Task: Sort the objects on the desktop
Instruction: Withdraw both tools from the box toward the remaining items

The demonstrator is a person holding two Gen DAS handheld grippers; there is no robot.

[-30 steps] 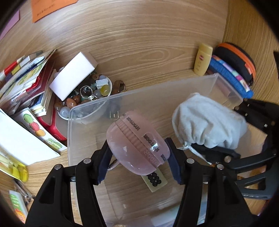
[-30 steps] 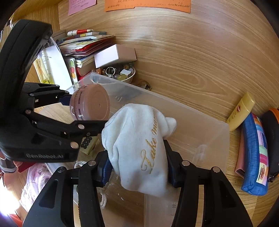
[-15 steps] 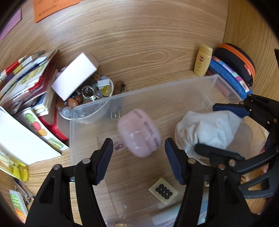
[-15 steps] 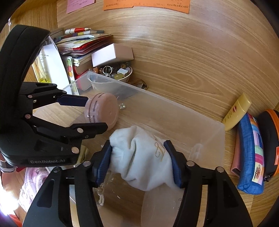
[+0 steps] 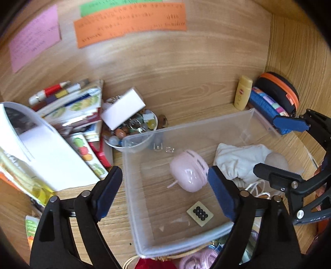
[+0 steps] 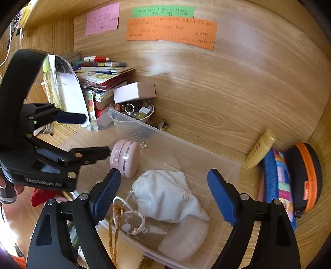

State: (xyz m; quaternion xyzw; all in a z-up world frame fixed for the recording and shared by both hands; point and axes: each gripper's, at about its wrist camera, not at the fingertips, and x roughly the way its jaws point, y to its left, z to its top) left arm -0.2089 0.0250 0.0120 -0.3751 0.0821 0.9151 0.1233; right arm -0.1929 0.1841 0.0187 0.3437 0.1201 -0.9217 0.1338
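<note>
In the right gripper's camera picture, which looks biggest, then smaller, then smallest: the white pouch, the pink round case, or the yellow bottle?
1. white pouch, though it lies nearest the camera
2. pink round case
3. yellow bottle; it lies farther away, so this spot is unsure

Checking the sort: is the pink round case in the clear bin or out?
In: the pink round case rests on the clear bin's floor beside the white pouch.

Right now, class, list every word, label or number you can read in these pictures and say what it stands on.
"GenRobot.AI": on the left gripper's black body, only roughly readable.
Gold script on the white drawstring pouch: too creased to read.
Band lettering on the pink round case: blurred.
Handwriting on the orange note, green note and pink note: too small.
Yellow bottle logo: unreadable.
</note>
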